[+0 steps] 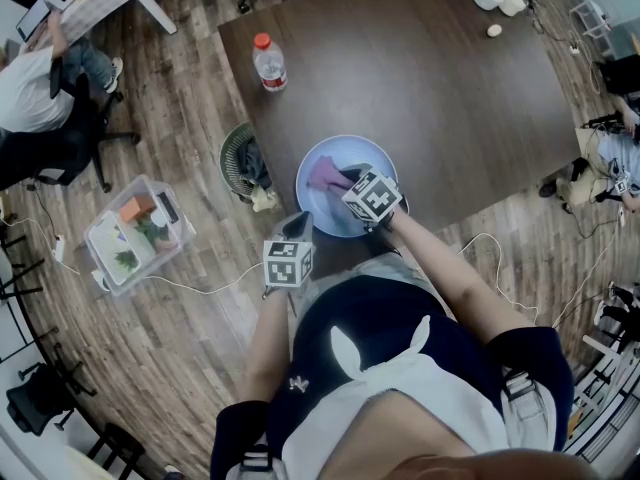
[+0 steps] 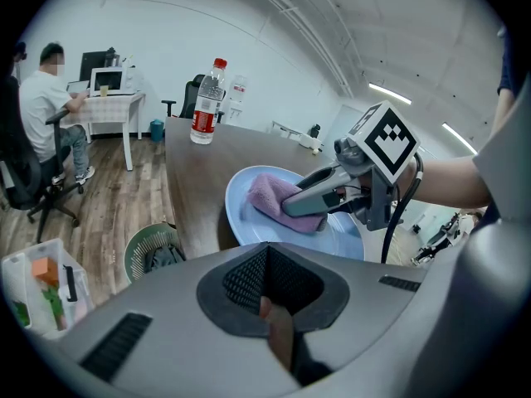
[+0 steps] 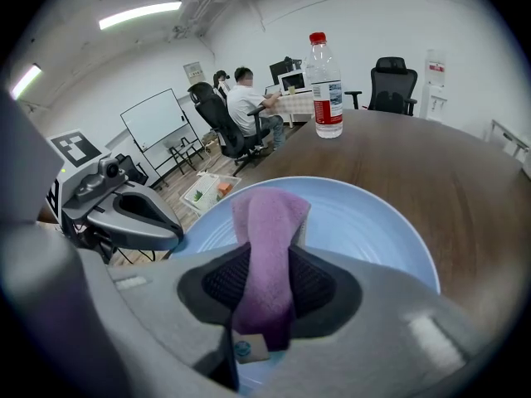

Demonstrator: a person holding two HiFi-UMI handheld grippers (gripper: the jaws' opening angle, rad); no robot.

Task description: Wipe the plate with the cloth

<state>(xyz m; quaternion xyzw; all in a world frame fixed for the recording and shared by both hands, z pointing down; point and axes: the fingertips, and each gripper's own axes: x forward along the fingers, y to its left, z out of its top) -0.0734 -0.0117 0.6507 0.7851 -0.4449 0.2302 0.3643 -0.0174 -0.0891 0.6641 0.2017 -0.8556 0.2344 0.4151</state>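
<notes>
We stand at the near edge of the dark wooden tabletop [image 1: 450, 98], which stretches away ahead of both sets of jaws. On the floor, well off to the left of our left jaws, sits a clear storage box [image 1: 138, 233] with small things inside. The pale blue plate [image 1: 322, 213] lies on the tabletop by its near edge, under our right jaws and straight ahead of our left ones. A green mesh wastebasket [image 1: 238, 158] stands on the floor beside the tabletop, ahead and to the left of the left jaws. Our left gripper [image 3: 170, 226] points down at the plate's near-left rim. Its jaws are drawn together tip to tip right at that rim, and we cannot tell whether they pinch it. Our right gripper [image 2: 292, 203] reaches in over the plate, its jaws clenched on the purple cloth [image 3: 261, 222]. The cloth runs lengthwise between those jaws; its folded end sticks out past their tips and lies on the plate's inner face. A clear water bottle [image 1: 269, 61] with a red cap stands upright on the tabletop, well beyond both sets of jaws
</notes>
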